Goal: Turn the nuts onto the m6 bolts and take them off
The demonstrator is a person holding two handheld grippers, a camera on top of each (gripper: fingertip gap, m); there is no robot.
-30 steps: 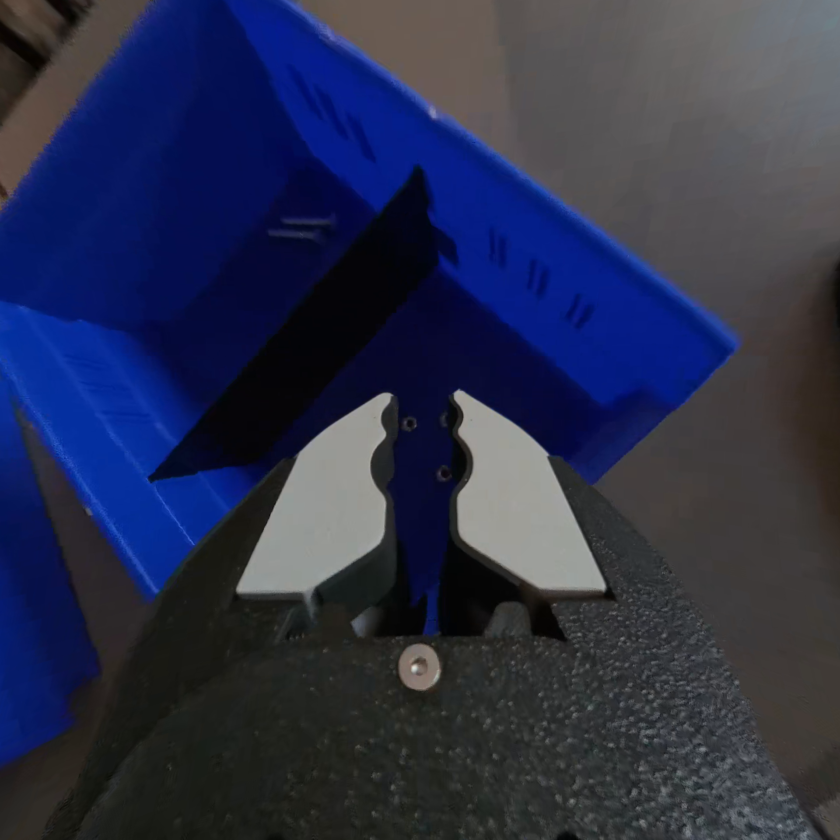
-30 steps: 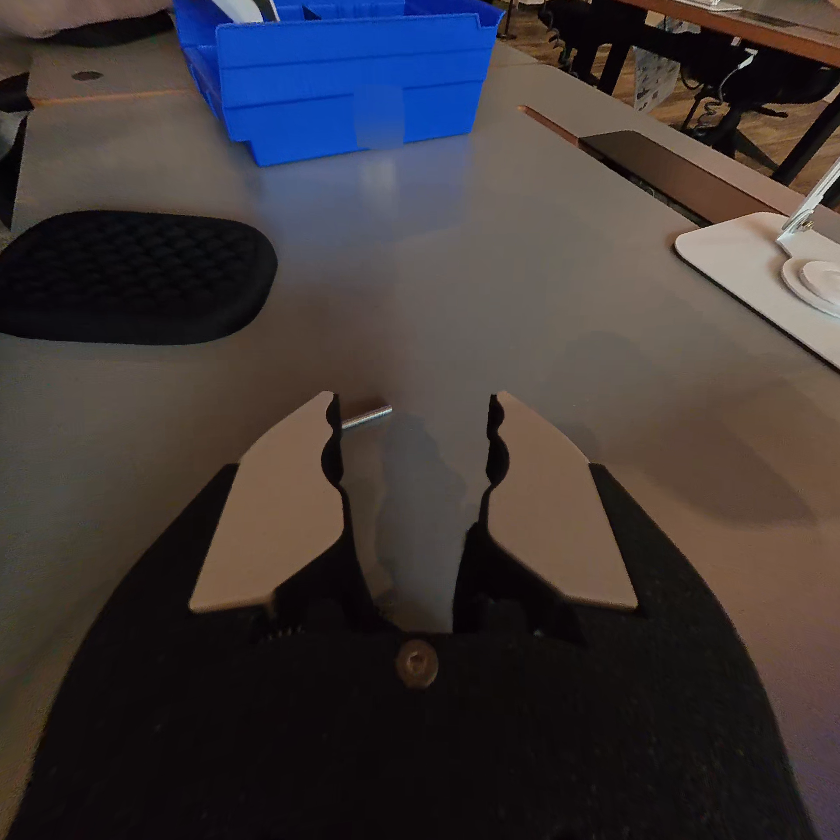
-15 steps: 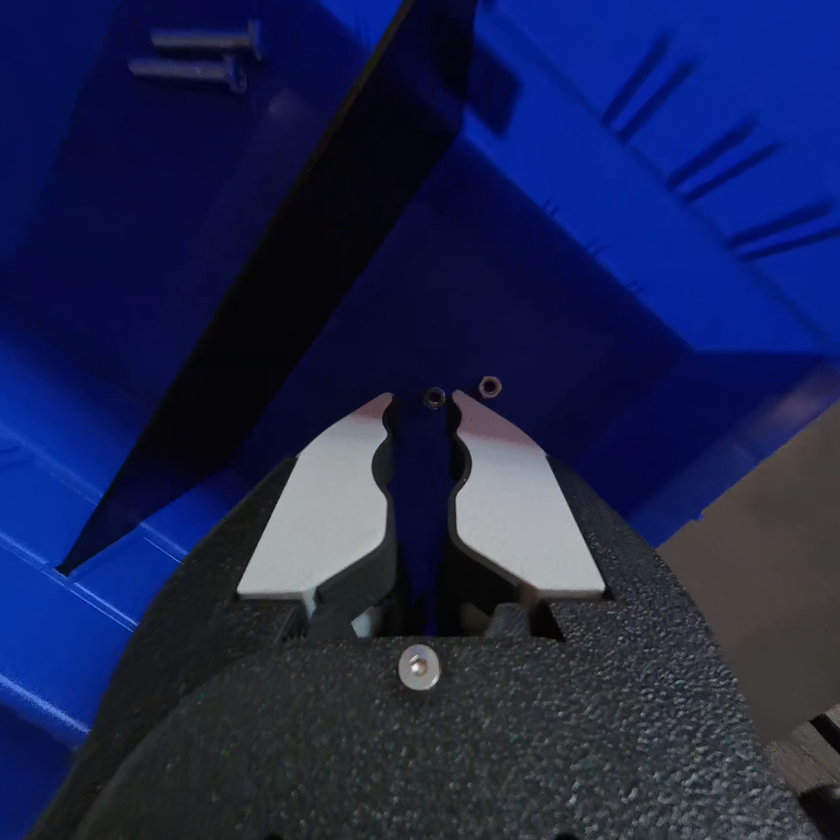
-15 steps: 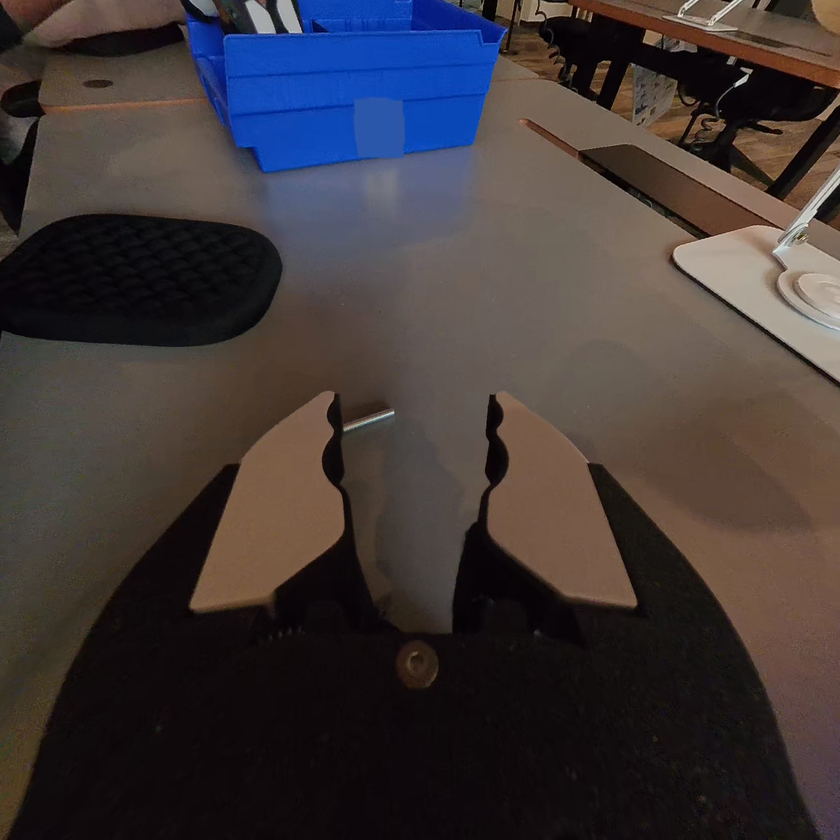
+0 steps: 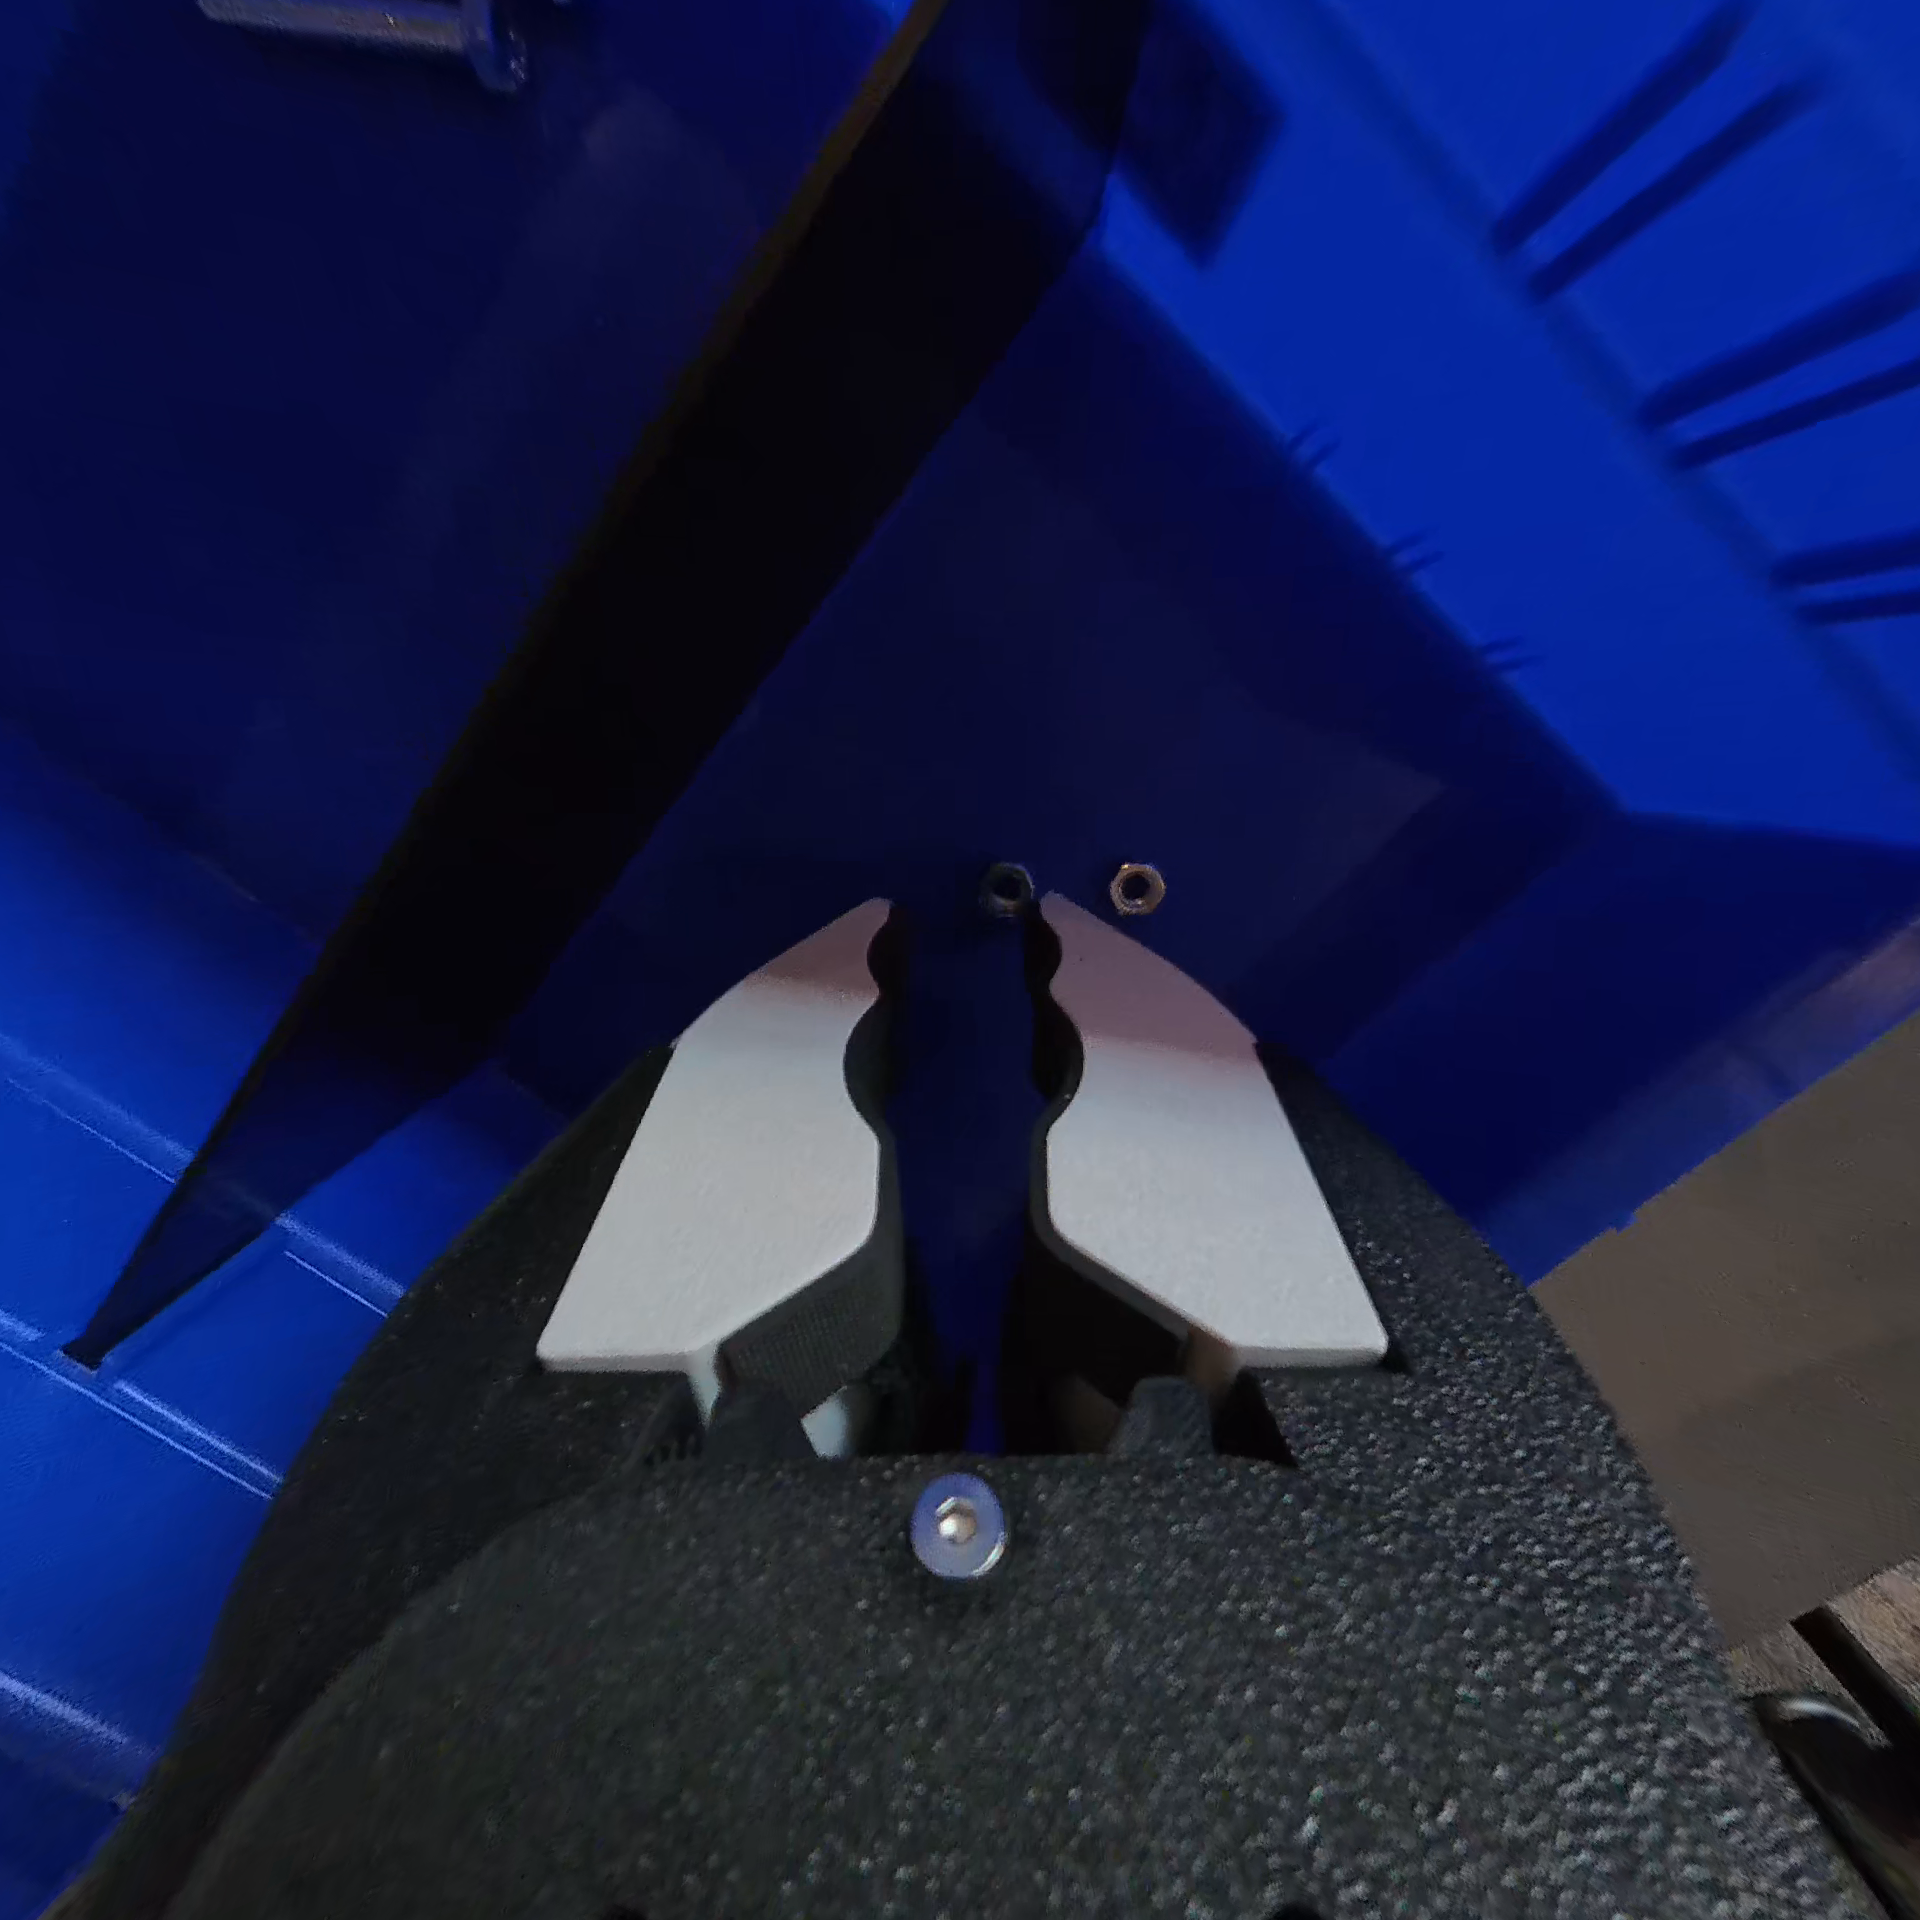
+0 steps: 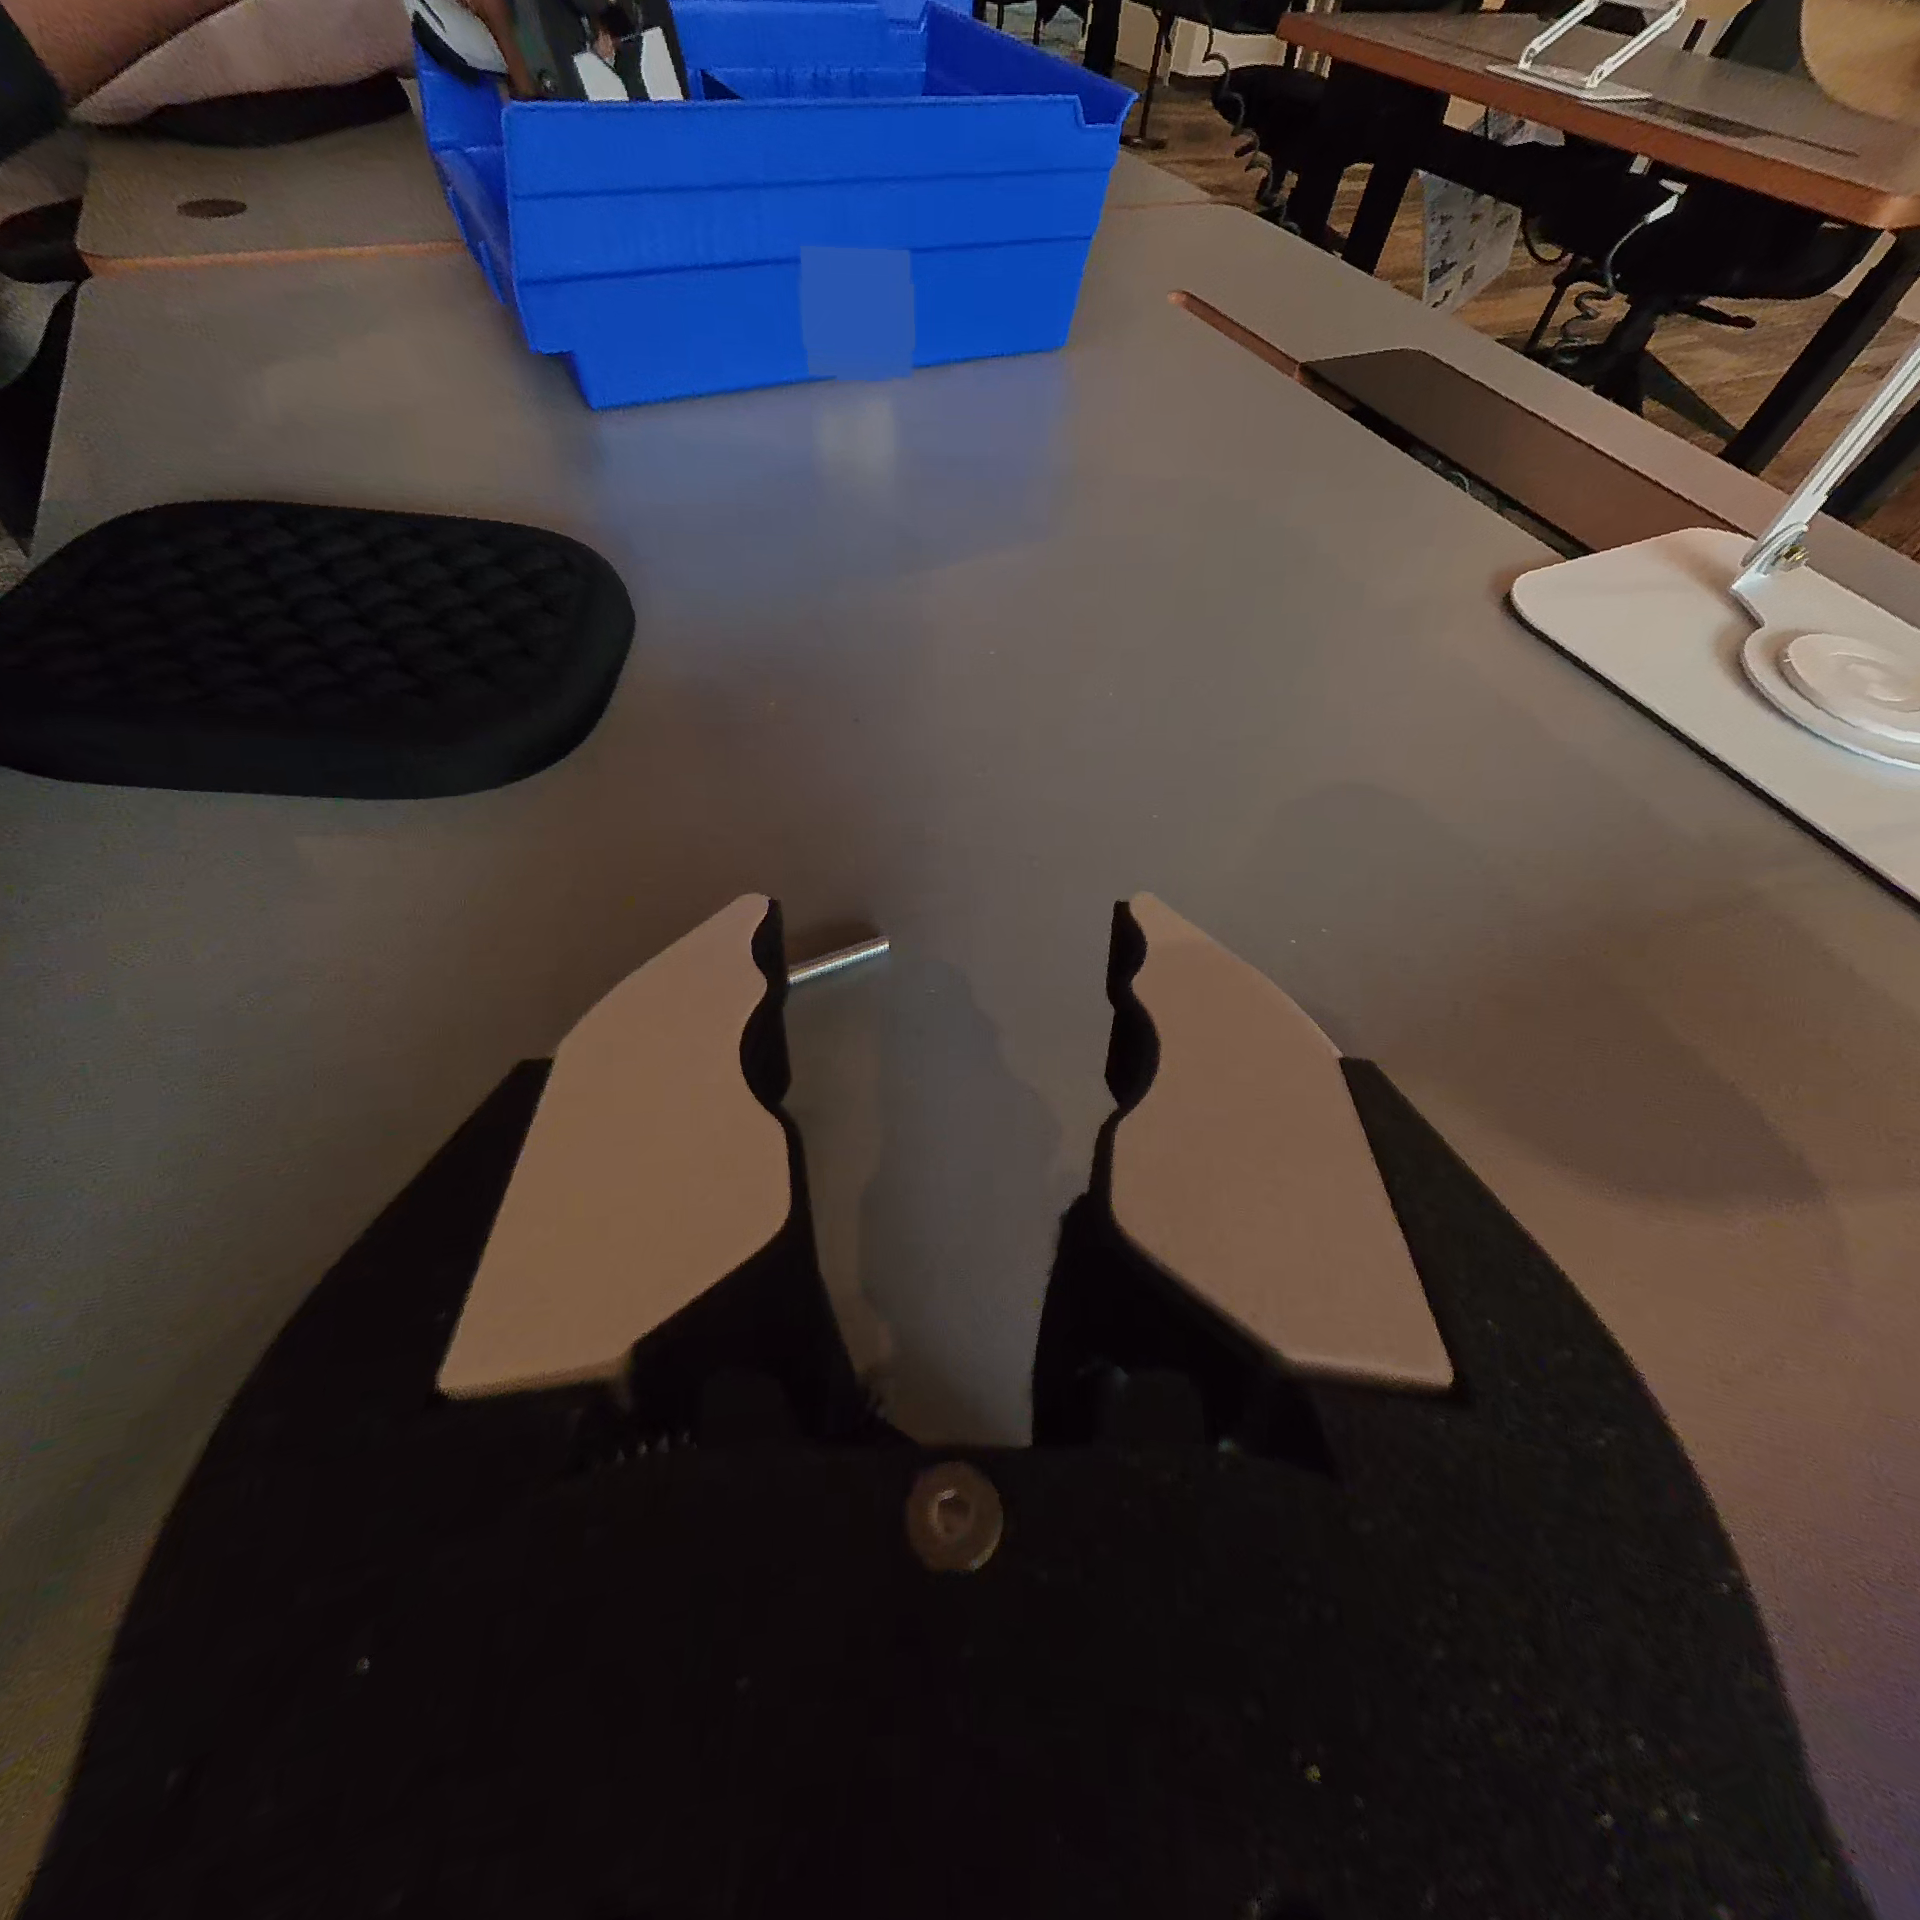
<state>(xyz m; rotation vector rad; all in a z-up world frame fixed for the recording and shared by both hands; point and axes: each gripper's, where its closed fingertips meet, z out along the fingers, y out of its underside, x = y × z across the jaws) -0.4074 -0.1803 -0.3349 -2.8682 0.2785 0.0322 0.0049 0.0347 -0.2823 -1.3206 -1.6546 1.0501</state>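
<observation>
L gripper (image 5: 961,914) dropped deeper into blue bin (image 5: 1558,468), nearing nut (image 5: 1006,891).

Narrowly parted tongs (image 5: 964,914) inside blue bin (image 5: 1558,520), two nuts (image 5: 1136,889) just beyond tips.

This looks like an office or shared workroom used for bench work. A wide grey desk (image 6: 1039,644) fills the right wrist view; at its far end stands a blue compartmented parts bin (image 6: 800,208). Left of the bin lies a black padded rest (image 6: 291,644), to its right a white stand base (image 6: 1704,665). Beyond the desk are a wood-topped table (image 6: 1558,114), dark office chairs (image 6: 1621,270) and wood flooring.
</observation>
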